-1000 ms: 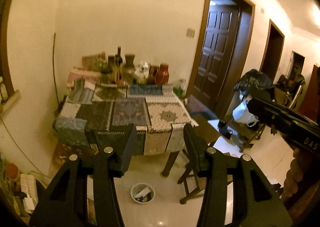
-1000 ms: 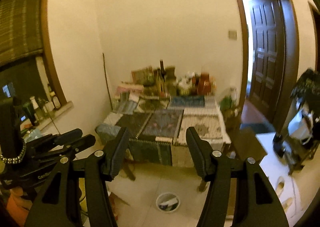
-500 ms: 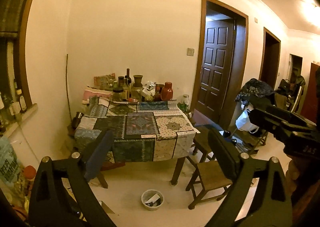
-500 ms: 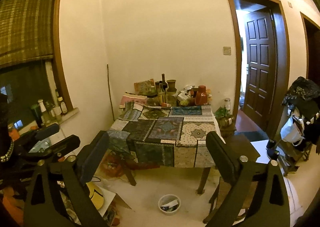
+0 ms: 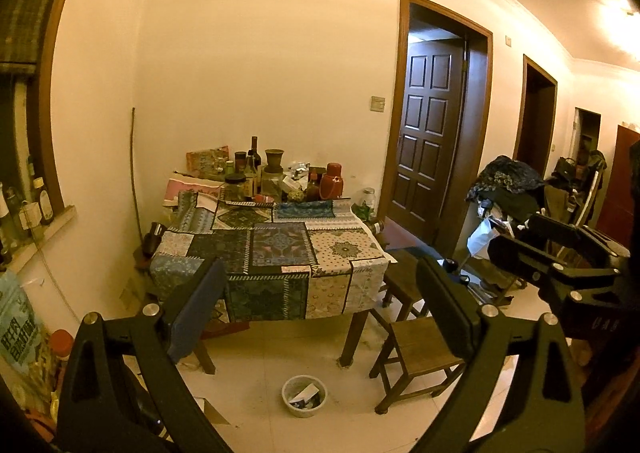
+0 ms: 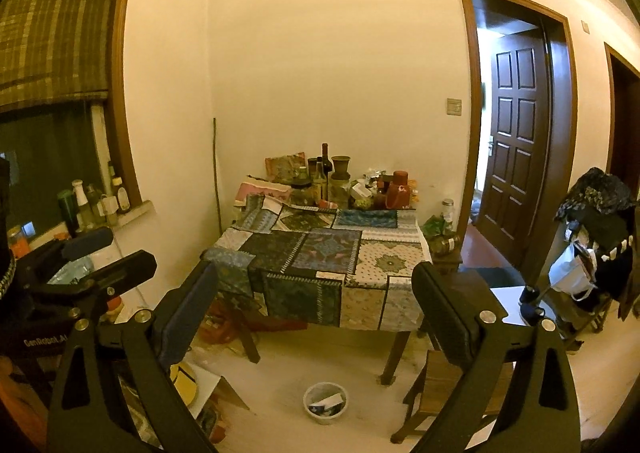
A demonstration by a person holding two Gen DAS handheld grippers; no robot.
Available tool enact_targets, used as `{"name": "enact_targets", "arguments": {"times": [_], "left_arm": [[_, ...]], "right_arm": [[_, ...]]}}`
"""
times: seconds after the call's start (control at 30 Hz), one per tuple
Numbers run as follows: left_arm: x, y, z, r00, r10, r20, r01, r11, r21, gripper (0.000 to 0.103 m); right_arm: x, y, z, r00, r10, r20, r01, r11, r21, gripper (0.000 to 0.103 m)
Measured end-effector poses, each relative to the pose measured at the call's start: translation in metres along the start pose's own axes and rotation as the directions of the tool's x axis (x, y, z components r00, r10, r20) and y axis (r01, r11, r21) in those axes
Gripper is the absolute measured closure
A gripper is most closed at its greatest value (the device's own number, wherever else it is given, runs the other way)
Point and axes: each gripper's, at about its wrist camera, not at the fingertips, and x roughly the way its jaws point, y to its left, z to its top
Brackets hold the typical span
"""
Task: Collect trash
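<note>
A small white trash bin [image 5: 304, 396] with paper scraps in it stands on the floor in front of the table; it also shows in the right wrist view [image 6: 325, 403]. My left gripper [image 5: 320, 293] is wide open and empty, held high and well back from the table. My right gripper [image 6: 316, 289] is also wide open and empty. The right gripper shows at the right edge of the left wrist view [image 5: 560, 261]. The left gripper shows at the left edge of the right wrist view [image 6: 80, 273].
A table with a patchwork cloth [image 5: 272, 245] carries bottles, jars and a red flask [image 5: 331, 185] at its far end. A low wooden stool [image 5: 420, 349] stands right of the bin. A cluttered rack [image 5: 508, 189] and an open door [image 5: 432, 133] are at right. Boxes [image 6: 200, 385] lie at left.
Both grippers have opened wide from a narrower spread. Both cameras have pulled back and up, so the table and bin look smaller and farther away.
</note>
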Motion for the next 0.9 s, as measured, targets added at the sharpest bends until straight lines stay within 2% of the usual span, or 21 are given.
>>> {"name": "enact_targets", "arguments": {"times": [0.9], "left_arm": [[0.0089, 0.0016, -0.0027, 1.000, -0.012, -0.019, 0.012, 1.000, -0.009, 0.006]], "right_arm": [[-0.0019, 0.0009, -0.0003, 1.000, -0.003, -0.028, 0.003, 1.000, -0.002, 0.006]]}}
